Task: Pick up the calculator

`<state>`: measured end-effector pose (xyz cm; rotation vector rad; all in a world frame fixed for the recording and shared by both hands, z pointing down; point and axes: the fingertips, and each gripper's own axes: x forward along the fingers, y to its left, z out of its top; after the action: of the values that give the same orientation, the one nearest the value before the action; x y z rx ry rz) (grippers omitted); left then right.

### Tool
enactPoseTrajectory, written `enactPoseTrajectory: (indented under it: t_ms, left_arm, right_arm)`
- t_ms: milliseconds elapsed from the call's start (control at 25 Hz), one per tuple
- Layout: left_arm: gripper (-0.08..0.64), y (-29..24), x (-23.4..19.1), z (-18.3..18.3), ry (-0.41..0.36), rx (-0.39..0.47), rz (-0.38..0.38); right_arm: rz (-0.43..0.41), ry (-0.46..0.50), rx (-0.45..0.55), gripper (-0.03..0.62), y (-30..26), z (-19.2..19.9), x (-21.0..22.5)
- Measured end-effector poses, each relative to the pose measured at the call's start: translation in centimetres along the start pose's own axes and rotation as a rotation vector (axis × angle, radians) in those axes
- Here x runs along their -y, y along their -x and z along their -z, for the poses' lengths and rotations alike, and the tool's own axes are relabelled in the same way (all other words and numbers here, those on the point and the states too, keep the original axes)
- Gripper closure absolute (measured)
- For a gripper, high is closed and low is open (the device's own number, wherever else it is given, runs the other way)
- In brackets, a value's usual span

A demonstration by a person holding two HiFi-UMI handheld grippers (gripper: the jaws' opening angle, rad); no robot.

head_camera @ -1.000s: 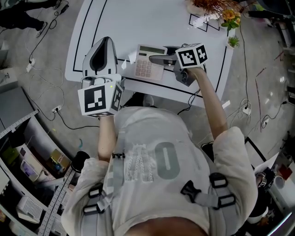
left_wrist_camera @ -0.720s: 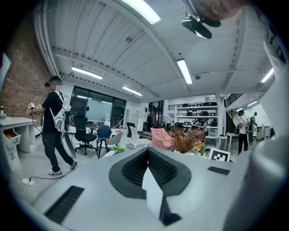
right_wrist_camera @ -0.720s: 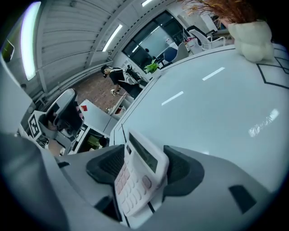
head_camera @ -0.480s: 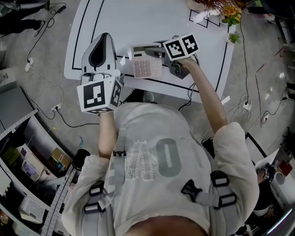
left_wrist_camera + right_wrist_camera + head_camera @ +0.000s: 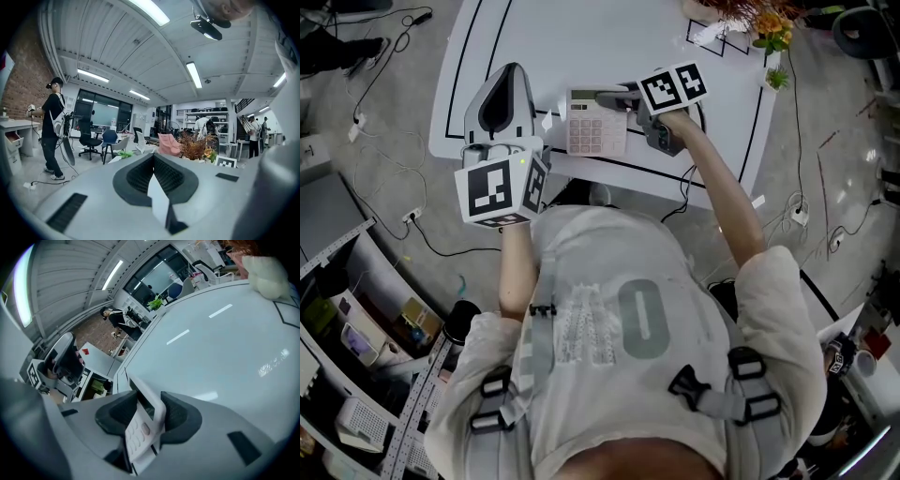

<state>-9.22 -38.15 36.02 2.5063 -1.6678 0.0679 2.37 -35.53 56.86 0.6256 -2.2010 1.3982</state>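
The calculator, pale with pink keys and a small display, lies near the front edge of the white table. My right gripper reaches in from the right over its far right corner. In the right gripper view the calculator stands edgewise between the dark pads, which press on both of its faces. Those jaws have just been closing on it. My left gripper hovers to the left of the calculator, apart from it, with its fingertips together. It points level across the room, and a thin white sliver shows between its pads.
Black tape lines frame the tabletop. Dried flowers and a marker card stand at the far right corner. A cream soft thing lies on the far table. Cables trail on the floor. A standing person is across the room.
My right gripper has slid left over the calculator's far right corner and its jaws have closed onto it. The left gripper has hardly moved.
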Motion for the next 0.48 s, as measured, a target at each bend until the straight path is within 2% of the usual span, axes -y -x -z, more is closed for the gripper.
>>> enactPoseTrajectory:
  t_ms: [240, 480]
  left_arm:
    - [0.540, 0.4, -0.4, -0.1, -0.006, -0.004, -0.012]
    - [0.540, 0.8, -0.9, -0.3, -0.013, -0.001, -0.036]
  right_arm:
    - [-0.071, -0.107, 0.101, 0.483, -0.4, -1.2, -0.9]
    - [-0.116, -0.140, 0.170, 0.517, -1.0, -1.6, -1.9]
